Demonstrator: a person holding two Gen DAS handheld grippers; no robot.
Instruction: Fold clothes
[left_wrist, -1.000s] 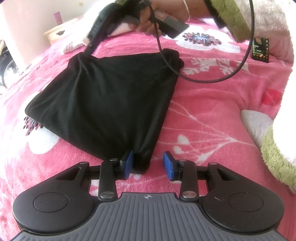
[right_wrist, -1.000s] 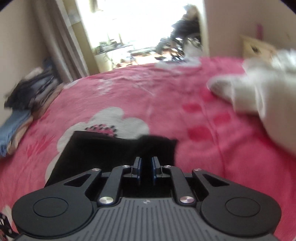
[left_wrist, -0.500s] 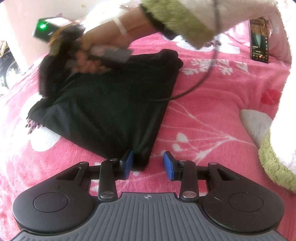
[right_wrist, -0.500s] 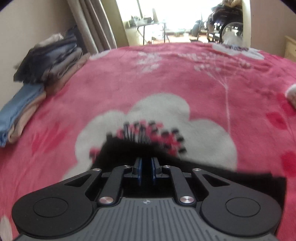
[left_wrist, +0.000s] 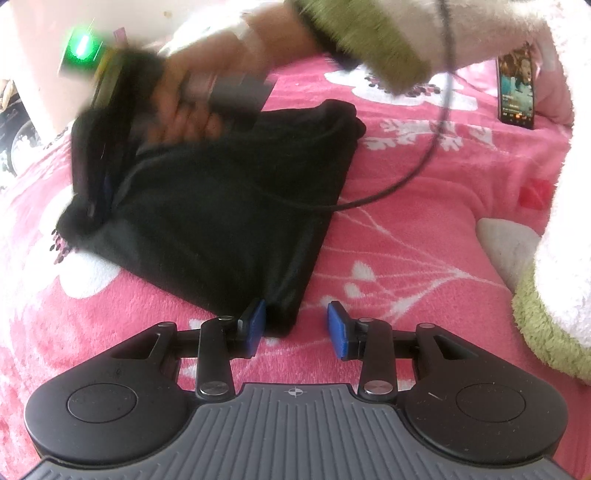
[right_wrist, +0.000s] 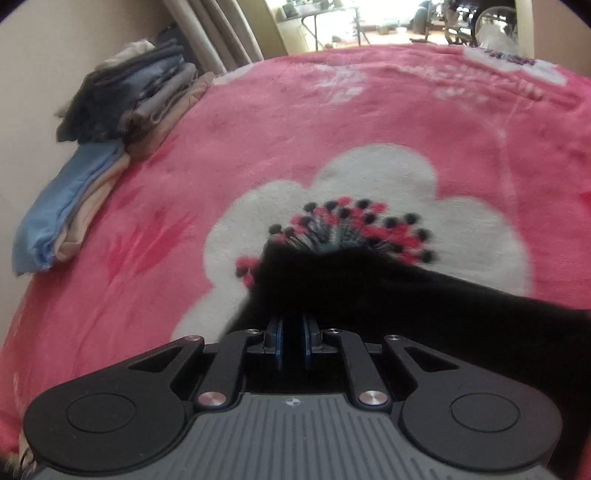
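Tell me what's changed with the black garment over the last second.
The right gripper, shut on the black garment, carried its far corner leftward across the cloth, folding it over. The left gripper stayed put, open around the near corner; the phone hasn't moved.

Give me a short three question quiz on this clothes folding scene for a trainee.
1. True or false: the right gripper is shut on the black garment.
2. Which lies between the left gripper's open jaws? A) a garment corner B) the phone C) the cable
3. Fill in: the stack of folded clothes sits on the pink blanket next to the ____.

Key: 1 true; 2 A; 3 wall.
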